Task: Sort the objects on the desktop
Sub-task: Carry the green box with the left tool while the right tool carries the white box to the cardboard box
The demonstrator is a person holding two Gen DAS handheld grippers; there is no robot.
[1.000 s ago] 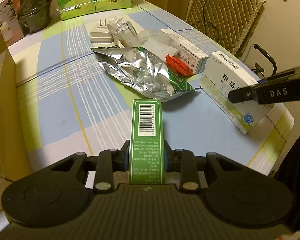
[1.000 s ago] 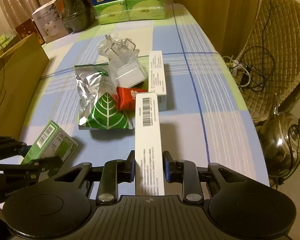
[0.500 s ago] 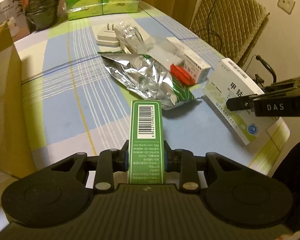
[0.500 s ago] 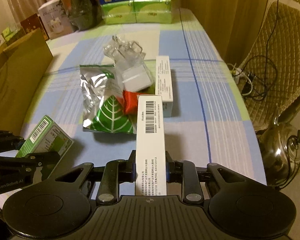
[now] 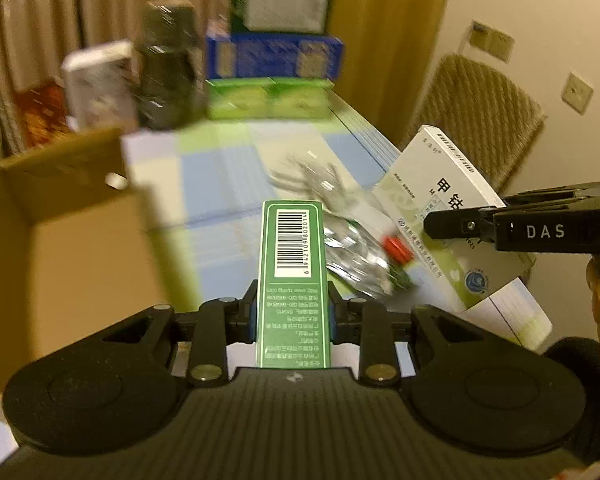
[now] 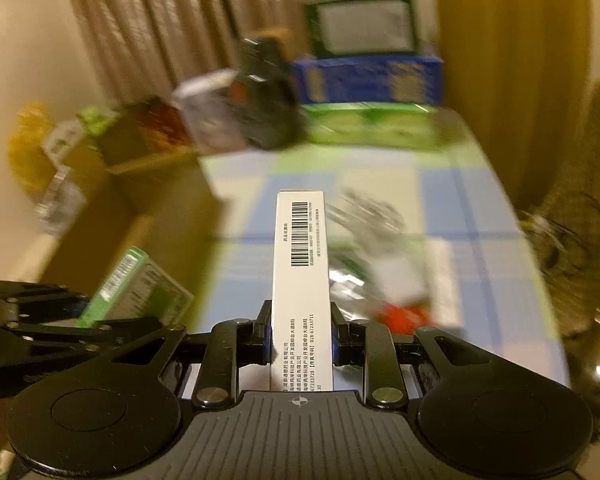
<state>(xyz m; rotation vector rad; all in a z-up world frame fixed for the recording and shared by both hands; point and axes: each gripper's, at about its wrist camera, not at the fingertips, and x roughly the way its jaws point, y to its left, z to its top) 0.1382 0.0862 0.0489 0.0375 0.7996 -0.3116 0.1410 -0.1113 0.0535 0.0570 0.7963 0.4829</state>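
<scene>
Green barcoded box pinched in left claw, white barcoded box in right claw.

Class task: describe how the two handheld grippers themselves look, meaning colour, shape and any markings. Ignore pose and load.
Both the left gripper and the right gripper are matte black, with ribbed bodies, two round discs, silver rivets and blue finger pads. The right gripper's side reads "DAS" in white.

left wrist: low over near end, facing along checked blue-green surface | right wrist: alongside, same heading | shared: far stacked green-and-blue cartons
</scene>
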